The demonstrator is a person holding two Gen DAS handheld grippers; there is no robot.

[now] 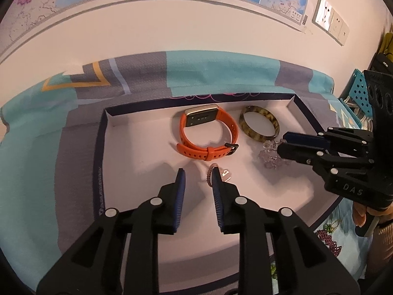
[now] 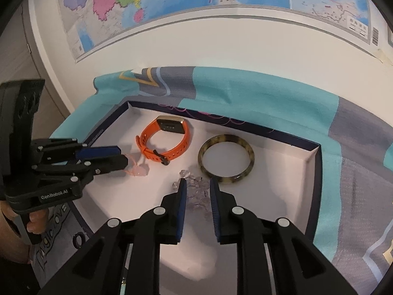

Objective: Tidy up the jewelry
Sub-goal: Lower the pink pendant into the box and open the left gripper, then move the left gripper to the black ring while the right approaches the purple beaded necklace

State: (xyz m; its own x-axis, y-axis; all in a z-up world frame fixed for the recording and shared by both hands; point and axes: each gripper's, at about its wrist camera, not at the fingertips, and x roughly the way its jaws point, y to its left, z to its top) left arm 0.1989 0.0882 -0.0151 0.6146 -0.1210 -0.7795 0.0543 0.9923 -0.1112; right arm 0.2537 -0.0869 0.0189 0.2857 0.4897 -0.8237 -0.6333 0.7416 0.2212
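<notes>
In the left wrist view, the left gripper [image 1: 197, 172] stood parted over the white-lined shallow box [image 1: 137, 147], a small pink beaded bracelet [image 1: 211, 175] lying loose against its right finger, near the orange silicone-strapped watch [image 1: 208, 132].

In the right wrist view, the right gripper [image 2: 197, 184] was slightly parted above the clear crystal bead bracelet [image 2: 196, 191], just beside the tortoiseshell bangle [image 2: 226, 158].

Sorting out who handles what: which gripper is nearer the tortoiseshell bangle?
Right. The right gripper sits just in front of the tortoiseshell bangle, over the clear bead bracelet; the left gripper is farther, beyond the orange watch.
</notes>
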